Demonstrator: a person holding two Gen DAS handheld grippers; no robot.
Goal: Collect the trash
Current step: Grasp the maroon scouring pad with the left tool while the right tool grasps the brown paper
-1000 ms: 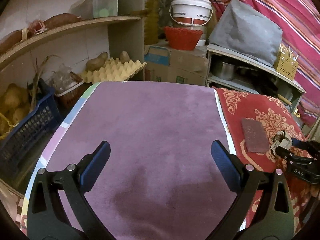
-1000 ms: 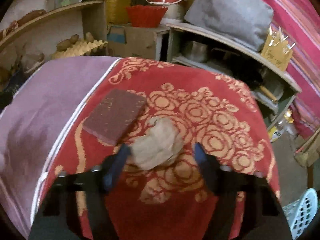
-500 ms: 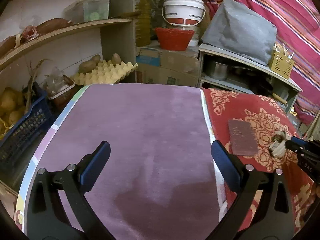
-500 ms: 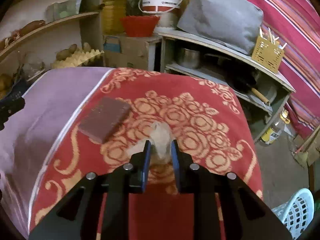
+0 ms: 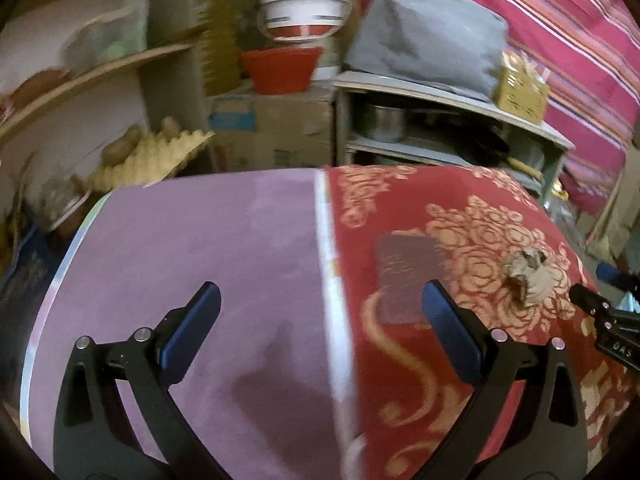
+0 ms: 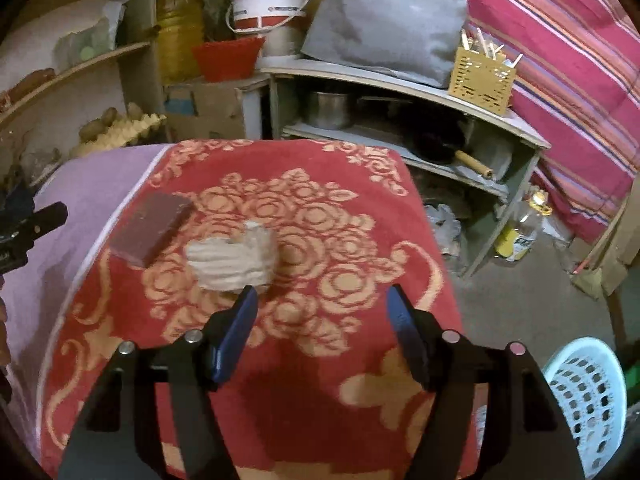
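Right wrist view: right gripper (image 6: 322, 300) hanging over the red patterned cloth (image 6: 320, 364), jaws opening, nothing between them. Crumpled beige wad (image 6: 234, 258) lying on the cloth just ahead of the left fingertip (image 6: 246, 302) and outside the gap, the tip overlapping its near edge; contact not certain. Dark red block (image 6: 152, 230) flat on the cloth just left of the wad, close to it. Purple cloth (image 6: 84, 192) adjoining on the left, with the tip of the other tool showing at that edge. White perforated basket (image 6: 588, 400) down on the floor at lower right. Behind, a shelf unit with a metal pot (image 6: 330, 110), a grey cover (image 6: 384, 20), a yellow holder (image 6: 482, 80) and a white bucket (image 6: 270, 4). Left wrist view, blurred: left gripper (image 5: 320, 304) spread wide and empty, straddling the seam between purple cloth and red cloth, right finger (image 5: 448, 328) overlapping the block's near corner. Wad further right on the red cloth, just ahead of the right gripper's black tip at the frame edge.
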